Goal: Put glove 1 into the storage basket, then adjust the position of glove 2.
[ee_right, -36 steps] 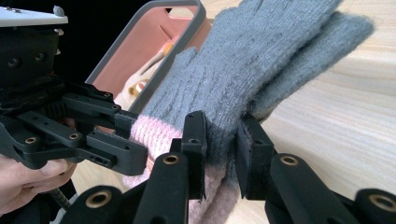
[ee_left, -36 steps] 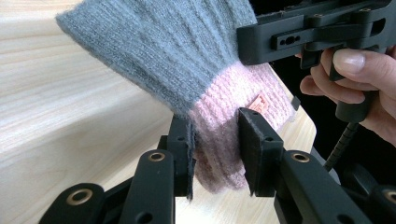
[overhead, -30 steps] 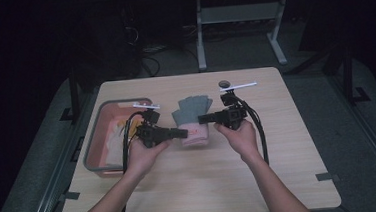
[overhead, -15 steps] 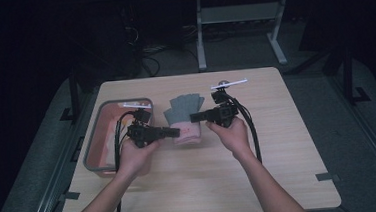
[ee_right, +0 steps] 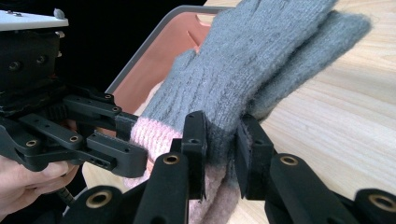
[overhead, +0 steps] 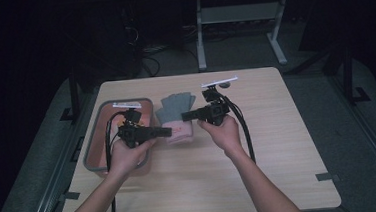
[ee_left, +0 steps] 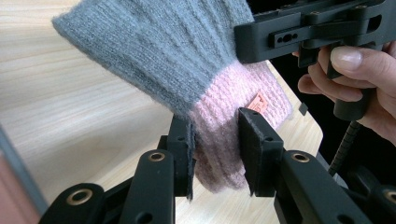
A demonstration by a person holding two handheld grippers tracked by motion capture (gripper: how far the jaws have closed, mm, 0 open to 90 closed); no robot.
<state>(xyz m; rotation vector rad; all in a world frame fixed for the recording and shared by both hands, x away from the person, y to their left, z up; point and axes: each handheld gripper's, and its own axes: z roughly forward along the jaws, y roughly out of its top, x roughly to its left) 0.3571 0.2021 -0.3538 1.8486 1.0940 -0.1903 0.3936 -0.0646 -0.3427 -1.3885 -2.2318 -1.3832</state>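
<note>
Both grippers clamp the gloves' pink cuff, left gripper nearer the tray at left, grey fingers pointing far across the counter, right gripper opposite.

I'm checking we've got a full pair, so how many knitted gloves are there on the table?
2, stacked together: the top glove and the lower glove peeking out beneath it, both lifted by their pink cuffs between the tongs, beside the tray. More could be hidden underneath.

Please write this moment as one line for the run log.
left gripper: shut on glove's pink cuff | right gripper: shut on glove | glove: grey, held above table | tray: left of glove
</note>
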